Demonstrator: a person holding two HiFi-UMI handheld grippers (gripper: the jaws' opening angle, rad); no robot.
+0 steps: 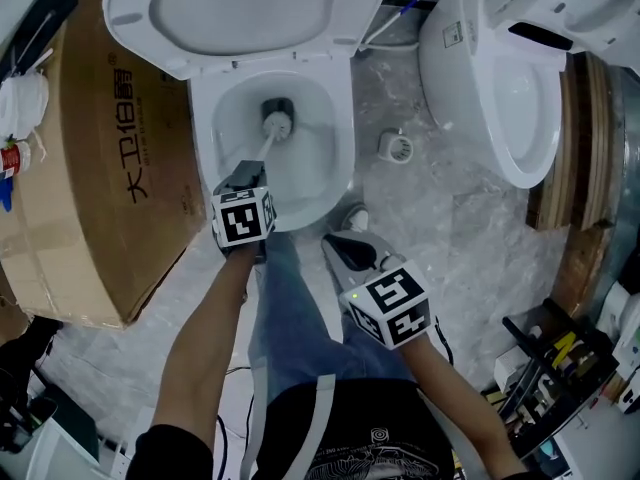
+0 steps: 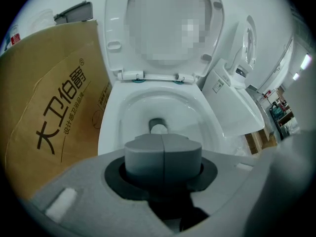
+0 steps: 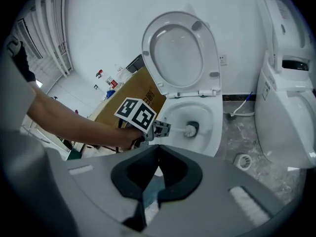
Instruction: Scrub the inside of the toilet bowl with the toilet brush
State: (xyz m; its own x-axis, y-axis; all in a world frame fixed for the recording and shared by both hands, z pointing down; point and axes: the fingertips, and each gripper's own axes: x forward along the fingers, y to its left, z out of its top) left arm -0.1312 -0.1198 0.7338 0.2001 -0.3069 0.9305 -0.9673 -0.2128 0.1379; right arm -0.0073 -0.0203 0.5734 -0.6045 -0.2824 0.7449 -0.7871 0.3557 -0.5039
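The big brown cardboard box [image 1: 110, 168] stands just left of the white toilet bowl [image 1: 215, 108]. The bowl's white lid [image 1: 240, 8] is up. A second white toilet [image 1: 480, 78] stands to the right, across the grey stone floor [image 1: 450, 228].

The left gripper [image 1: 247, 176] sits over the front rim of the bowl. Its two claws are pinched tight on the near end of the white toilet brush [image 1: 266, 144]. The brush is long and thin. It points away from the person and down into the bowl. Its round bristle head rests at the dark hole at the bottom.

The right gripper [image 1: 345, 251] hangs over the person's blue trouser leg, apart from the bowl. Its claws are pressed together and hold nothing.

A small round floor drain [image 1: 397, 146] lies between the two toilets.
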